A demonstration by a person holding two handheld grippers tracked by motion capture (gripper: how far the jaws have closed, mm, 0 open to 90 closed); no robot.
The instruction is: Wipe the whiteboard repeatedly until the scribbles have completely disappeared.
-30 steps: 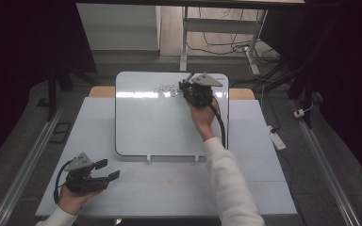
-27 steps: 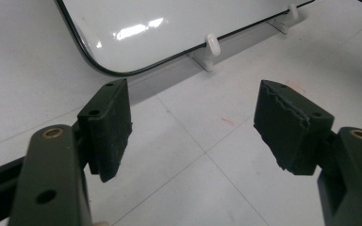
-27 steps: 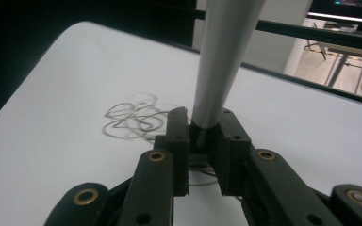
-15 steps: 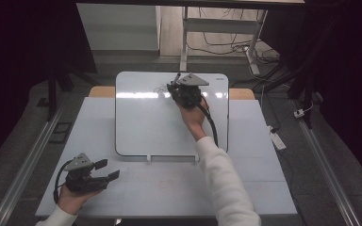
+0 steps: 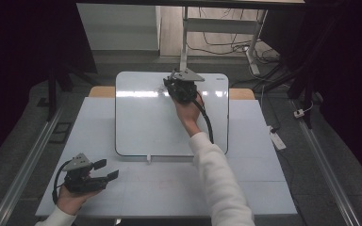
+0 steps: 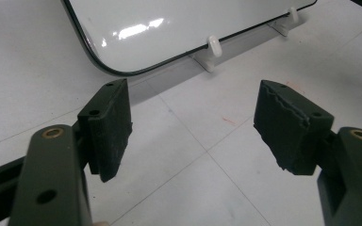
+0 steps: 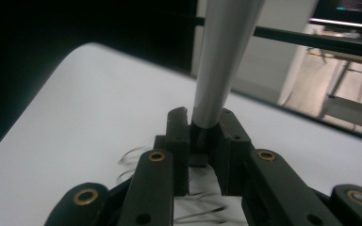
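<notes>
A white whiteboard [image 5: 155,127] lies on the pale table [image 5: 169,188]. My right gripper [image 5: 171,85] is at the board's far edge, shut on a pale grey marker [image 7: 219,56] that rises between its jaws in the right gripper view [image 7: 201,123]. Thin dark scribbles [image 7: 136,157] mark the board [image 7: 75,103] just beside the jaws, and the same scribbles [image 5: 162,87] show faintly in the high view. My left gripper [image 5: 106,169] rests at the table's near left, open and holding nothing. In the left gripper view [image 6: 193,125] it faces the whiteboard's near corner [image 6: 160,28].
Small white clips [image 6: 212,45] hold the board's near edge. A white table leg [image 5: 185,37] and cables [image 5: 226,44] stand on the floor beyond the board. A metal rail [image 5: 23,174] runs along the left, and a white power strip [image 5: 277,140] lies to the right.
My right gripper has slid left along the far part of the whiteboard with the marker in it. The left gripper has stayed put.
</notes>
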